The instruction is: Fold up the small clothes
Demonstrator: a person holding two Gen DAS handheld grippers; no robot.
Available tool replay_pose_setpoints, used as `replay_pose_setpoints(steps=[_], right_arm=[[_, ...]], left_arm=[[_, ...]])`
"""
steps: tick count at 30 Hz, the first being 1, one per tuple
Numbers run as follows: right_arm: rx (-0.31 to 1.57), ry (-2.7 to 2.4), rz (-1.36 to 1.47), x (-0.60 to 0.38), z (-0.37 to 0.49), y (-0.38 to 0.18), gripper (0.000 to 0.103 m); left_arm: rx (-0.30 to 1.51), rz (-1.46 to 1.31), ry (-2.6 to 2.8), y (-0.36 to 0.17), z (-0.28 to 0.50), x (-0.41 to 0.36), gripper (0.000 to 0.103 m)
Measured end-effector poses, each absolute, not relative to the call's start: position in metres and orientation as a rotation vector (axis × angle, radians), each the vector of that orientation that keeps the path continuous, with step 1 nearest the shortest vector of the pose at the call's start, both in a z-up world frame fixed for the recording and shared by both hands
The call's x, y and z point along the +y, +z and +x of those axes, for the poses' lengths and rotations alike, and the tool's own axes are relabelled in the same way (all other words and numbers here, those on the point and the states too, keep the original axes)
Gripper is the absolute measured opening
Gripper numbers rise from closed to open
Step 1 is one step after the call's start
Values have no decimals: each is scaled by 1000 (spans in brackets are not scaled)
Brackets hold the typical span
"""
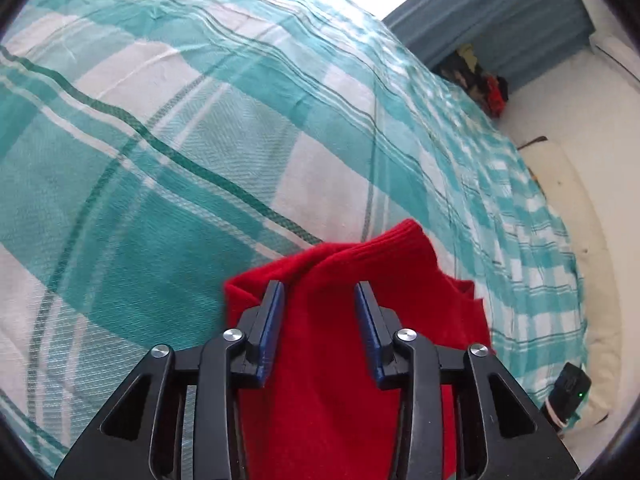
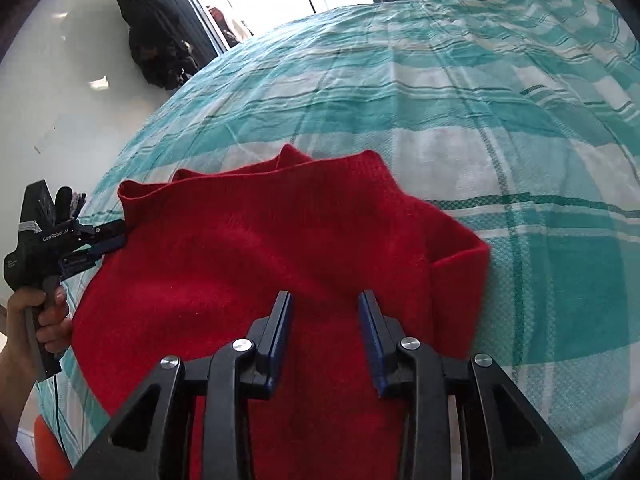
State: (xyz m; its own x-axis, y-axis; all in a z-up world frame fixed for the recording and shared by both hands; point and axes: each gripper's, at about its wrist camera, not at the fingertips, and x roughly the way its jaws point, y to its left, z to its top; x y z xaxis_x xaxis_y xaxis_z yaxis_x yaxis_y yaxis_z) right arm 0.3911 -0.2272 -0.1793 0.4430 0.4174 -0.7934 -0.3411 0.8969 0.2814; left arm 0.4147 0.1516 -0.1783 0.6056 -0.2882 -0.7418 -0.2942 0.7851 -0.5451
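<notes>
A red knitted sweater point(image 2: 256, 248) lies spread on a bed with a teal and white checked cover point(image 2: 460, 112). In the right wrist view my right gripper point(image 2: 325, 300) is open, its jaws apart just above the sweater's near part. My left gripper point(image 2: 105, 245) shows at the far left of that view, held in a hand at the sweater's left edge. In the left wrist view my left gripper point(image 1: 319, 289) is open over the red sweater point(image 1: 360, 280), with cloth between and below its jaws. One folded sleeve point(image 2: 460, 280) lies at the sweater's right side.
The bed cover point(image 1: 200, 140) fills most of the left wrist view. A white floor point(image 1: 568, 120) runs along the bed's right side, with a pile of clothes point(image 1: 486, 84) by a blue curtain. A dark bundle point(image 2: 156, 44) sits on the floor beyond the bed's left side.
</notes>
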Motion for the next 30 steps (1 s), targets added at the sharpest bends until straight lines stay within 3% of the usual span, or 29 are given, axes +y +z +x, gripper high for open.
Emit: replay_pose_setpoints(steps=[3, 6, 8, 10, 14, 16, 17, 22, 25, 26, 28, 29, 30], right_arm=[[903, 563, 35, -228, 355, -140, 37], [890, 666, 40, -230, 319, -134, 37], [941, 661, 7, -228, 307, -159, 37], [1068, 589, -26, -234, 308, -201, 37], [999, 523, 70, -259, 289, -173, 38], [920, 516, 107, -271, 266, -148, 57], [886, 508, 126, -276, 252, -140, 61], [857, 492, 175, -285, 187, -138, 64], [893, 480, 223, -286, 159, -156, 64], [907, 472, 238, -288, 149, -163, 64], [928, 461, 265, -292, 133, -173, 64], [931, 459, 271, -294, 128, -176, 64], [928, 463, 269, -296, 127, -177, 64]], left_arm=[[885, -545, -72, -151, 370, 135, 69], [922, -453, -154, -154, 325, 106, 82], [1015, -361, -101, -177, 313, 92, 83], [1073, -318, -56, -197, 305, 91, 78], [1013, -423, -75, -175, 285, 107, 78], [926, -546, -136, -164, 281, 121, 84], [887, -599, -138, -161, 283, 128, 92], [911, -758, -117, -190, 331, 147, 94], [930, -726, -117, -205, 351, 136, 85], [935, -700, -127, -204, 355, 130, 78], [990, -706, -163, -208, 365, 121, 28], [1030, -711, -146, -211, 369, 119, 10], [1035, -698, -106, -206, 368, 116, 9]])
